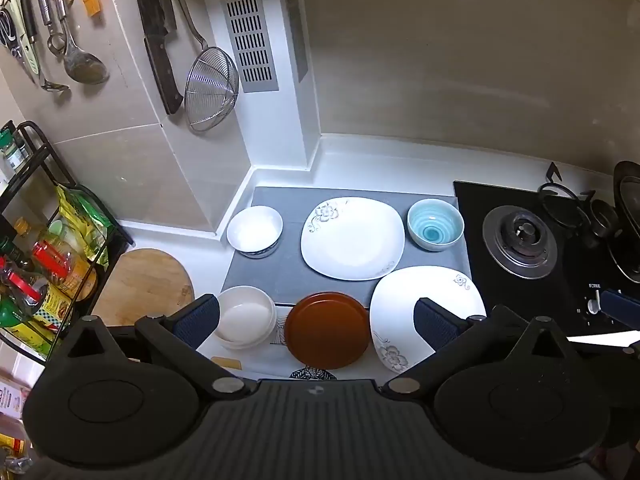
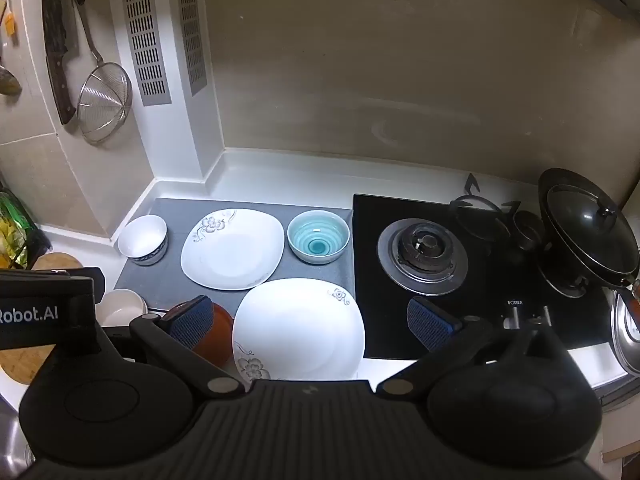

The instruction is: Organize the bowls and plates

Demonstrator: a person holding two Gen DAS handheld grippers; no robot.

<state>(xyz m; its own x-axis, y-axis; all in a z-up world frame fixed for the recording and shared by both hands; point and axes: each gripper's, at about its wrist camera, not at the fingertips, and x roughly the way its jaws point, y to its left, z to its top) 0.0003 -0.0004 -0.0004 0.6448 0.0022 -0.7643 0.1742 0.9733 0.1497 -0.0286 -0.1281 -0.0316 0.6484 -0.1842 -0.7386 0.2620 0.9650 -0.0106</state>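
Observation:
On a grey mat (image 1: 280, 280) lie a white square plate with a flower print (image 1: 352, 238), a white bowl with a blue foot (image 1: 255, 230) and a blue-green bowl (image 1: 435, 229). Nearer the front are a second flower plate (image 1: 428, 304), a brown round plate (image 1: 327, 330) and a cream bowl (image 1: 245, 316). My left gripper (image 1: 316, 320) hovers open above the brown plate, holding nothing. My right gripper (image 2: 310, 322) hangs open over the second flower plate (image 2: 298, 328), also empty. The far plate (image 2: 232, 248), blue-green bowl (image 2: 318, 236) and white bowl (image 2: 143, 240) show in the right wrist view too.
A black gas hob (image 2: 424, 256) with a lidded wok (image 2: 588, 232) lies to the right. A rack of bottles (image 1: 40, 272) and a round wooden board (image 1: 144, 284) stand left. Knives, ladles and a strainer (image 1: 210, 88) hang on the wall.

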